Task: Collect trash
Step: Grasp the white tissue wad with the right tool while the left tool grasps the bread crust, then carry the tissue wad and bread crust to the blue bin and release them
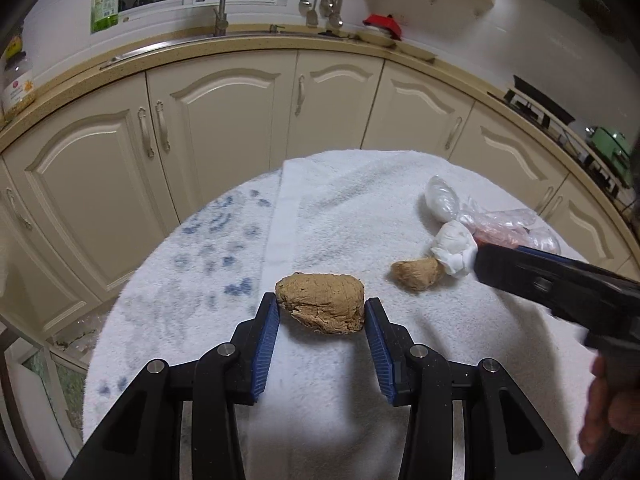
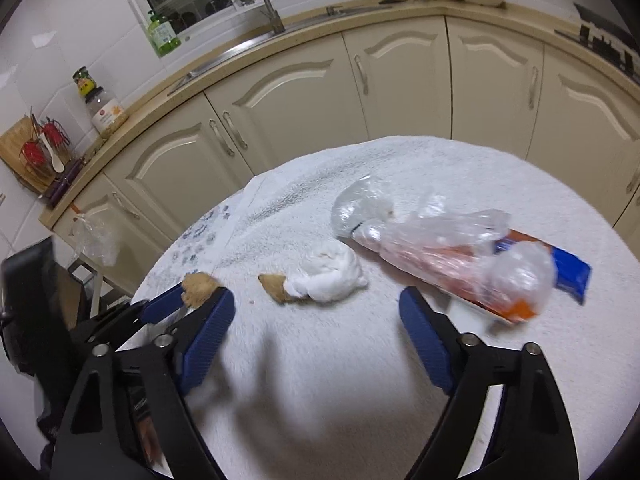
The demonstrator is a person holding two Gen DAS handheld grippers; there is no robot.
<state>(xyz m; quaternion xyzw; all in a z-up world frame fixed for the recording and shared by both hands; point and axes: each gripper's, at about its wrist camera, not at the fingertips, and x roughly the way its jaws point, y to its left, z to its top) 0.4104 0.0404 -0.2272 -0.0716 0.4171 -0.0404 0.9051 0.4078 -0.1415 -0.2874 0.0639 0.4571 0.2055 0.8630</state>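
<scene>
A brown crumpled paper wad [image 1: 320, 308] [image 2: 198, 288] lies on the white towel-covered table [image 1: 340, 208]. My left gripper [image 1: 322, 304] [image 2: 200, 296] has its blue pads against both sides of the wad. A smaller brown wad [image 1: 416, 276] [image 2: 280, 286] touches a white tissue ball [image 1: 454, 250] [image 2: 328, 270]. Behind them, a clear plastic bag [image 2: 440, 248] [image 1: 504, 224] lies over an orange and blue wrapper [image 2: 568, 272]. My right gripper [image 2: 317, 300] [image 1: 480, 260] stands wide open just short of the tissue ball, with nothing between its pads.
Cream cabinets [image 1: 224, 120] and a counter with a sink tap [image 2: 272, 12] curve behind the table. A green bottle [image 2: 162, 34] and a jar [image 2: 104, 114] stand on it. A clear bag [image 2: 94, 236] hangs left of the table. A hand [image 1: 608, 400] holds the right gripper.
</scene>
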